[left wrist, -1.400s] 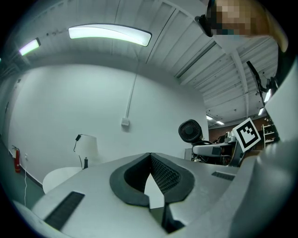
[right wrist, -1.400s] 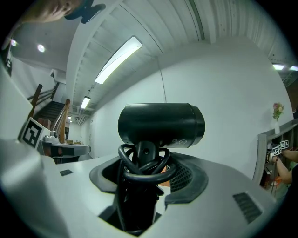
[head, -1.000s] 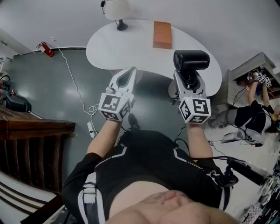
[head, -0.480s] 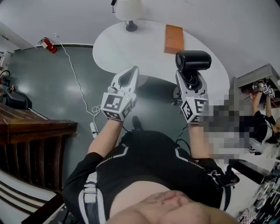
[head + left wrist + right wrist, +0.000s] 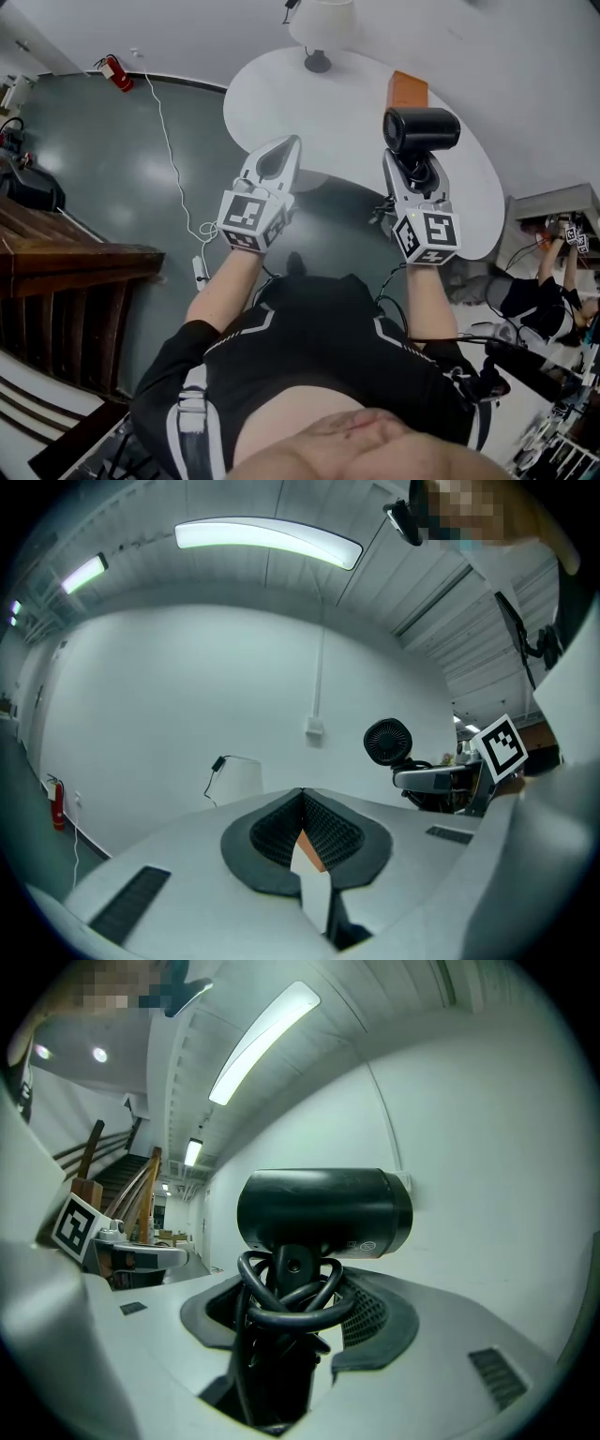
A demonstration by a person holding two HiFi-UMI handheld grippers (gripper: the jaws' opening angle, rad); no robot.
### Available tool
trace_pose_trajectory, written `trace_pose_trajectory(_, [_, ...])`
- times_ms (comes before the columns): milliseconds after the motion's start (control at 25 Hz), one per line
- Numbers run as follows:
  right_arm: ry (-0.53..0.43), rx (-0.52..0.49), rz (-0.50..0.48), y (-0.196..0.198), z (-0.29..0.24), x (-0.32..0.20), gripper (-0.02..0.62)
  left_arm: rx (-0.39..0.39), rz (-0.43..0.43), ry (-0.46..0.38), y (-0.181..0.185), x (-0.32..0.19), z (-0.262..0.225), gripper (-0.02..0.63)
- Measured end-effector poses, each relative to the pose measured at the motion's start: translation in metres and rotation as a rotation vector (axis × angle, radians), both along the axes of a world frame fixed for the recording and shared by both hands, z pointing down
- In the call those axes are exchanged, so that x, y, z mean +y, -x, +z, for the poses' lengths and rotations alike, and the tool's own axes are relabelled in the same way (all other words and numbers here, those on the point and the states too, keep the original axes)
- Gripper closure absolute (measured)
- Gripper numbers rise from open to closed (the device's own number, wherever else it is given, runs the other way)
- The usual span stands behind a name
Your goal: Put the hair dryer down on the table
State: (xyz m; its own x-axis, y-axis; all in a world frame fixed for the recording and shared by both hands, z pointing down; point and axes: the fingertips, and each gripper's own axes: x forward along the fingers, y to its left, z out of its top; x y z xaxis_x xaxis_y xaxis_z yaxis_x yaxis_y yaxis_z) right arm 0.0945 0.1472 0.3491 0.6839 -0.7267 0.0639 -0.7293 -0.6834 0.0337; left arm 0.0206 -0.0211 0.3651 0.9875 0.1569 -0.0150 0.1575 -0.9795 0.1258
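Two grippers raised over one white table. Right gripper: jaws clamped on the handle of the one dryer, cord looped round it; dryer upright, in the air, not on the table. Left gripper: jaws closed together, empty. On the table: one orange box, one lamp.

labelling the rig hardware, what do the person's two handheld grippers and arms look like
Both the left gripper and the right gripper have pale grey plastic bodies tapering forward, with black ribbed pads inside. Each carries a white cube with black square markers. The person wears a black short-sleeved top with white trim; forearms are bare.
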Motion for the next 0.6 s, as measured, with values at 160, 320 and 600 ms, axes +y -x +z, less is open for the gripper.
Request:
trace_pose_trajectory(160, [0.0,-0.001,-0.05,-0.012,0.0,-0.035,0.331,-0.005,-0.06,0.001,0.001,-0.032,0.0,0.575])
trace_pose_trajectory(320, [0.0,0.001,-0.112,-0.028,-0.002,-0.065,0.331,-0.01,-0.098,0.006,-0.006,-0.051,-0.002,0.575])
trace_pose_trajectory(600, [0.011,0.008,-0.286,-0.065,-0.003,-0.119,0.331,-0.028,-0.266,-0.009,-0.025,-0.085,-0.003,0.575])
